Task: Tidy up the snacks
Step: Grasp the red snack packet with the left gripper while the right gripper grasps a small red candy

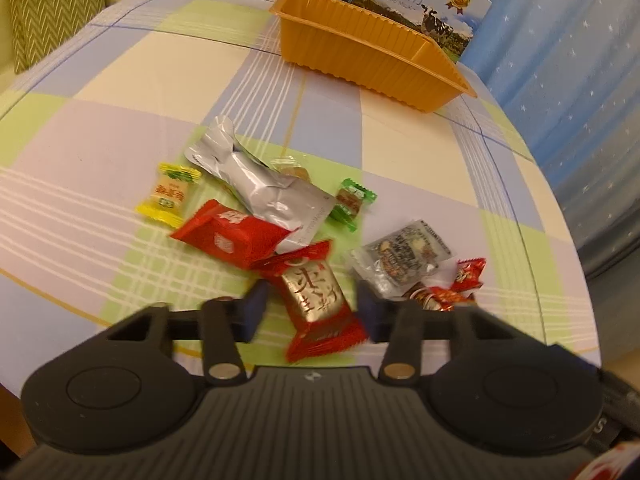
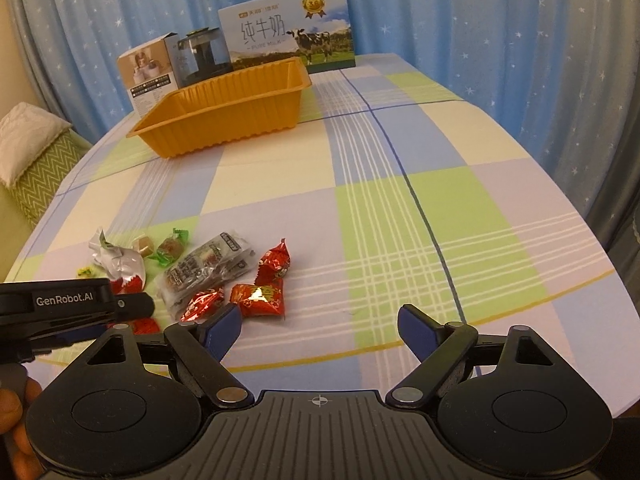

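Crinkled foil and glossy plastic wrappers lie heaped at the lower centre of the left wrist view, where the left gripper [image 1: 312, 306] has its blue pads narrowed around a red-and-gold foil snack packet [image 1: 318, 304], apparently just touching it, though blur hides the contact. The right gripper [image 2: 320, 330] stands wide and empty over the checked pastel tablecloth [image 2: 400, 200]. The ribbed orange plastic tray [image 2: 224, 112] sits upper left before a milk carton box [image 2: 288, 40] and star-dotted blue curtains [image 2: 500, 40].

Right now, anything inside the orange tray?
No snacks show in the orange tray: the right wrist view shows bare inner walls. Its near wall hides most of the floor, so something flat could lie there.
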`<state>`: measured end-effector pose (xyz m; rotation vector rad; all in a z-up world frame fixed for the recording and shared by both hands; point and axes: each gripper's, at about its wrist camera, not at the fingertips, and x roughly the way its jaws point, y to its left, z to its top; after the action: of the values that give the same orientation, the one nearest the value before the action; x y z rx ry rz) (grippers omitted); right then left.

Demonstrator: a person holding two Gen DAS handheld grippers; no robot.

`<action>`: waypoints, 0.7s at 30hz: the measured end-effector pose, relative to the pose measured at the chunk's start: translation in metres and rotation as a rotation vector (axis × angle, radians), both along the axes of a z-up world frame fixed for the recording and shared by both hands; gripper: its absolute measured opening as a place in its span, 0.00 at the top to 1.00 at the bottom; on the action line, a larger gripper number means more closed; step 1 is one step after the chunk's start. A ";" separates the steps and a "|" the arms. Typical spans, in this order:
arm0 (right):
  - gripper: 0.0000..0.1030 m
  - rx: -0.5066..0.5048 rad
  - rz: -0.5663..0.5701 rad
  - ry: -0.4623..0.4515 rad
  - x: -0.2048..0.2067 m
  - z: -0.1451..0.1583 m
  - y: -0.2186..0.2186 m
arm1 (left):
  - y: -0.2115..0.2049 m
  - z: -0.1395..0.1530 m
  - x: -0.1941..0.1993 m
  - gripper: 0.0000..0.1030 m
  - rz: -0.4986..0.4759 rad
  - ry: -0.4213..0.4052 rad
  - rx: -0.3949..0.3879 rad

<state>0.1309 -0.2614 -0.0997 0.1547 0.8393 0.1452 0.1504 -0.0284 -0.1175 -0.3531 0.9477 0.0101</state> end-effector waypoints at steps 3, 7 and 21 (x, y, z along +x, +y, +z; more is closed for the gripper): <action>0.17 -0.006 0.046 -0.014 0.002 -0.003 0.007 | 0.004 -0.001 -0.006 0.72 -0.028 0.004 0.027; 0.17 0.012 0.095 -0.022 0.006 -0.007 0.013 | 0.004 0.001 -0.013 0.76 -0.075 -0.009 0.073; 0.37 -0.057 0.183 -0.019 0.030 -0.023 0.037 | 0.004 0.007 -0.023 0.78 -0.131 -0.050 0.089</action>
<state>0.1605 -0.2240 -0.1227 0.0231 0.8374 0.2936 0.1279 -0.0245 -0.1103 -0.2073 0.9162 -0.0756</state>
